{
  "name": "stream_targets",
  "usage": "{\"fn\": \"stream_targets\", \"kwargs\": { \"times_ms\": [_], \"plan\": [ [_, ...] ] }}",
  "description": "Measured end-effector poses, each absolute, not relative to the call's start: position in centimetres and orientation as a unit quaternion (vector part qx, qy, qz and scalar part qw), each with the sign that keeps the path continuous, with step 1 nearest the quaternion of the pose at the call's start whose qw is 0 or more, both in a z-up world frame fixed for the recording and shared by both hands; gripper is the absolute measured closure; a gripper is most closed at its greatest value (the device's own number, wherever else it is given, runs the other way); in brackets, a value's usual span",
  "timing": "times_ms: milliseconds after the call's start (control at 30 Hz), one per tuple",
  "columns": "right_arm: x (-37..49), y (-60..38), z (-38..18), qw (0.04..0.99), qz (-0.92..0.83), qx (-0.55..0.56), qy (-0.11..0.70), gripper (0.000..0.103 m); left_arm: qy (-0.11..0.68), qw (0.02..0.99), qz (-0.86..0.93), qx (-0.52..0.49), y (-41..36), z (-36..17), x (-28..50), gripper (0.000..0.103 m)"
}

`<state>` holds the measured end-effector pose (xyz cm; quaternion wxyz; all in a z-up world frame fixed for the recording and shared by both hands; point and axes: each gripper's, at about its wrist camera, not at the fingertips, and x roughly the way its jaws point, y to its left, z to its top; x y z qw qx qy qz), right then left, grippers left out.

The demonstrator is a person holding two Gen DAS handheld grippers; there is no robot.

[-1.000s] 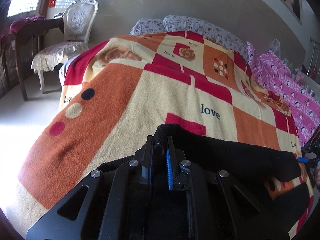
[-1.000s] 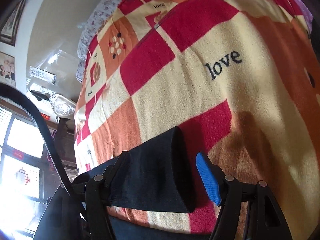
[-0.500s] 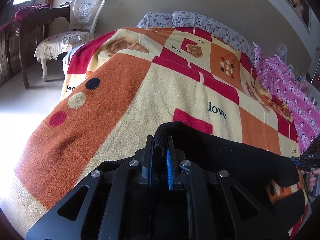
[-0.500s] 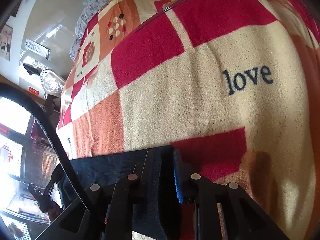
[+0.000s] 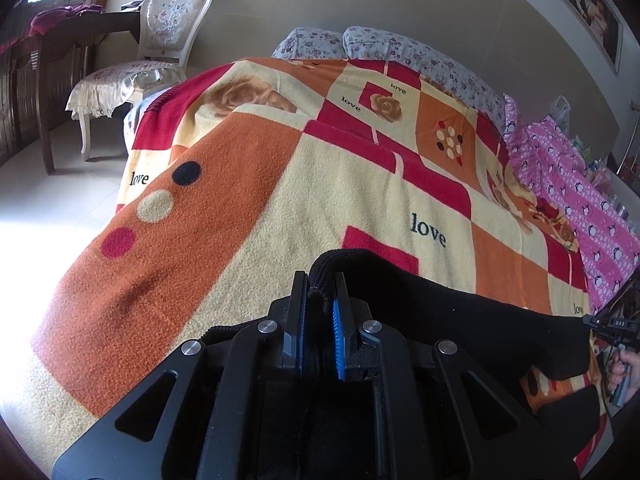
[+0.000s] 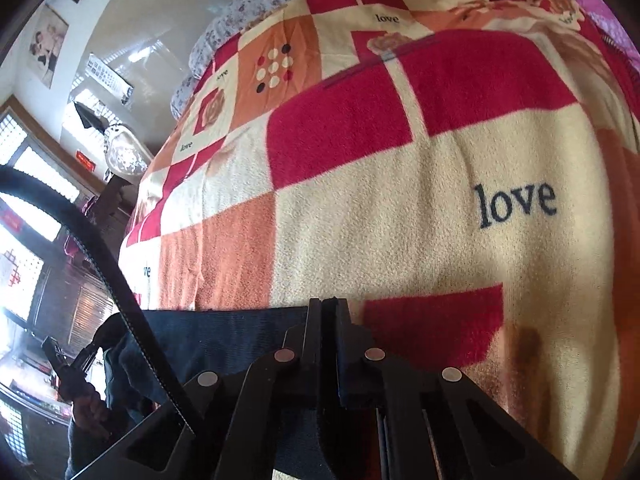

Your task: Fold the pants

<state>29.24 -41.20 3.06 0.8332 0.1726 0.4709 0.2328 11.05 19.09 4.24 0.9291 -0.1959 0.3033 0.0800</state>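
The black pants (image 5: 460,316) lie at the near edge of a bed covered by a checked orange, red and cream blanket (image 5: 328,184). My left gripper (image 5: 320,292) is shut on one ribbed corner of the pants, and the cloth stretches right to the other gripper at the frame's right edge. In the right wrist view my right gripper (image 6: 323,312) is shut on the pants' other edge (image 6: 224,332), which looks dark blue there. The blanket (image 6: 400,200) fills the view ahead.
A white chair (image 5: 152,60) and a dark wooden table (image 5: 68,44) stand left of the bed. Flowered pillows (image 5: 384,48) lie at the head. A pink penguin-print quilt (image 5: 580,184) lies along the right side. A black cable (image 6: 100,256) crosses the right wrist view.
My right gripper, open around the pants' edge a second ago, has shut on it. Both grippers have moved forward over the bed with the cloth stretched between them.
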Motion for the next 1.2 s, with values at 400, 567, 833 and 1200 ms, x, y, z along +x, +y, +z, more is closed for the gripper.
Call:
{"fn": "stream_targets", "kwargs": {
  "times_ms": [400, 567, 833, 1200],
  "plan": [
    [18.7, -41.3, 8.8, 0.868, 0.312, 0.050, 0.383, 0.098, 0.265, 0.951, 0.025, -0.160, 19.4, 7.4, 4.0, 0.094],
    [13.0, -41.5, 9.1, 0.872, 0.325, -0.010, 0.366, 0.098, 0.267, 0.954, 0.019, -0.139, 20.0, 6.2, -0.1, 0.094],
    [4.3, -42.9, 6.0, 0.859, 0.313, -0.109, 0.390, 0.098, 0.271, 0.949, -0.030, -0.159, 20.0, 2.1, -5.6, 0.094],
    [2.2, -46.1, 2.0, 0.853, 0.261, -0.112, 0.438, 0.100, 0.256, 0.939, 0.088, -0.213, 23.3, 1.9, -9.3, 0.092]
  ]
}}
